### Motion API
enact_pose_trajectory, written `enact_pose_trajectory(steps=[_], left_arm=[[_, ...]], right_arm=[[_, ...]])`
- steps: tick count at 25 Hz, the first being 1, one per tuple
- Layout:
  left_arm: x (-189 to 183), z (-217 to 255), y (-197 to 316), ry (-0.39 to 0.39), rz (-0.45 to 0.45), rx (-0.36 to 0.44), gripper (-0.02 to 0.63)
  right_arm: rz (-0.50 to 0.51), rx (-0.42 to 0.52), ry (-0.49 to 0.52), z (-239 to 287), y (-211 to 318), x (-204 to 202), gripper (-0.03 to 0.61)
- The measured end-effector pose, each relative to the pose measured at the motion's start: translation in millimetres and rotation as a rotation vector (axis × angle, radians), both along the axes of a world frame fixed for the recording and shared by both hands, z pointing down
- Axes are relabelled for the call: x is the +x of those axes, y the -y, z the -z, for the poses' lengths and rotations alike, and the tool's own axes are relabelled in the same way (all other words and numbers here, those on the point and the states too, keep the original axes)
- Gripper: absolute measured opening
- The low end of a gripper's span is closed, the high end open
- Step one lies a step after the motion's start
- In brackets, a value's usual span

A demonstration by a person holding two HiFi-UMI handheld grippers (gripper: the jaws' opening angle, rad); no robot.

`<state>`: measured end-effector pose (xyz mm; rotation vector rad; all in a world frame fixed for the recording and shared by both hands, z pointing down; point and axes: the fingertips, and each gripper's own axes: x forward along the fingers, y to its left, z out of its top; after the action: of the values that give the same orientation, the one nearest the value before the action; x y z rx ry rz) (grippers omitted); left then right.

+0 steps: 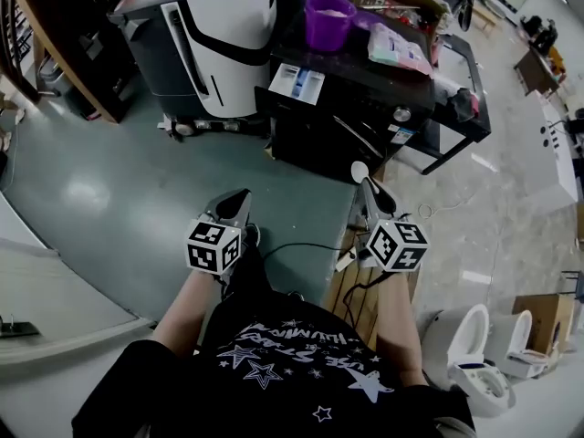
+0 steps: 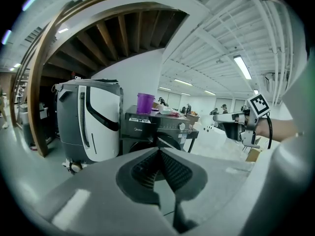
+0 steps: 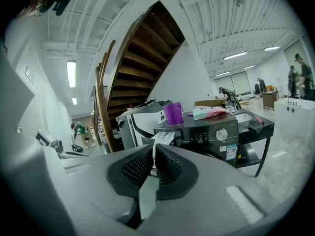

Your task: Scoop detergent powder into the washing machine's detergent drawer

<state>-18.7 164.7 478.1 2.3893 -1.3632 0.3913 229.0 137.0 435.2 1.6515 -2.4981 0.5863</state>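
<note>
Right tool (image 3: 152, 149) is clamped tight on the thin handle of a white spoon (image 1: 359, 172). The handle is pinched between the ribbed pads and the bowl sticks out past the tips, pointing toward the washing machine (image 1: 365, 121). Can't tell if there's anything in the bowl.

Left tool (image 2: 158, 152) is squeezed closed too, pads pressed together with nothing between them, just held out in the air over the floor (image 1: 137, 199).

Both tools are well back from the machine, touching nothing on it. The drawer (image 1: 297, 84) is pulled out at the machine's top left corner. A purple tub (image 1: 328, 21) with something pale in it sits on top of the machine, right behind the drawer, and a bag (image 1: 399, 48) lies flat beside the tub.
</note>
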Motion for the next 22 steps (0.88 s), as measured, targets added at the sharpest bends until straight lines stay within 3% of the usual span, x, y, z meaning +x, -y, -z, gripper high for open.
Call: enact_pose_trajectory(steps=[12, 22], left_arm=[[-48.3, 10.1, 184.3, -0.029, -0.115, 0.022, 0.002], [-86.1, 11.3, 280.8, -0.064, -0.181, 0.009, 0.000]], right_arm=[[-0.111, 0.011, -0.013, 17.0, 159.3, -52.6, 0.036], [-0.209, 0.030, -0.042, 34.3, 247.2, -80.9, 0.036]])
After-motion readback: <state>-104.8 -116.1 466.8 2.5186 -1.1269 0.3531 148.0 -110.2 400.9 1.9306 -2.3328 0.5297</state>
